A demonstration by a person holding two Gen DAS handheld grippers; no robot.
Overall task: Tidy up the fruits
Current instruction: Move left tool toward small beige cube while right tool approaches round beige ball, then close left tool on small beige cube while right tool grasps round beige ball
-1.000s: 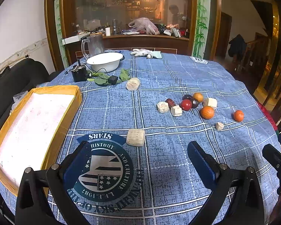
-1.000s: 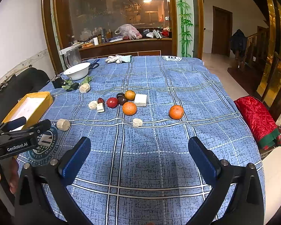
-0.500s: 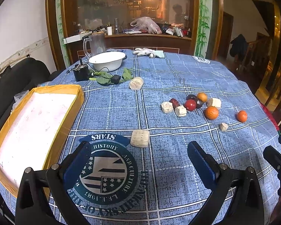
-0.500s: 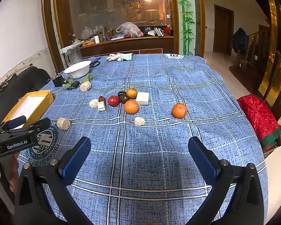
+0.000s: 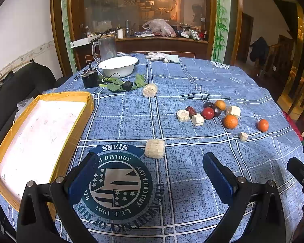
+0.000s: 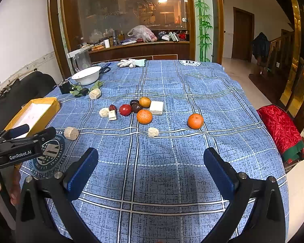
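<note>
Fruit lies in a loose cluster on the blue checked tablecloth: a red tomato-like fruit (image 6: 125, 109), two dark plums (image 6: 136, 107), an orange (image 6: 144, 116) and a smaller orange fruit (image 6: 145, 102). A lone orange (image 6: 195, 121) sits apart to the right. In the left wrist view the cluster (image 5: 208, 113) is at middle right, with the lone orange (image 5: 262, 125) beyond it. A yellow-rimmed box (image 5: 75, 121) with a white bottom sits at the left. My left gripper (image 5: 151, 175) is open over the round printed emblem. My right gripper (image 6: 151, 167) is open over bare cloth, short of the fruit.
Several beige foam blocks (image 5: 154, 148) lie among and around the fruit. A white bowl (image 5: 118, 65), a clear jug (image 5: 105, 48), black devices with green leaves (image 5: 119, 84) and gloves (image 5: 162, 57) stand at the back. A red cushion (image 6: 281, 131) is beyond the table's right edge.
Both views have shifted slightly; the fruit and blocks sit a little lower and nearer in the frames. Both grippers stay open and nothing on the table has moved.
</note>
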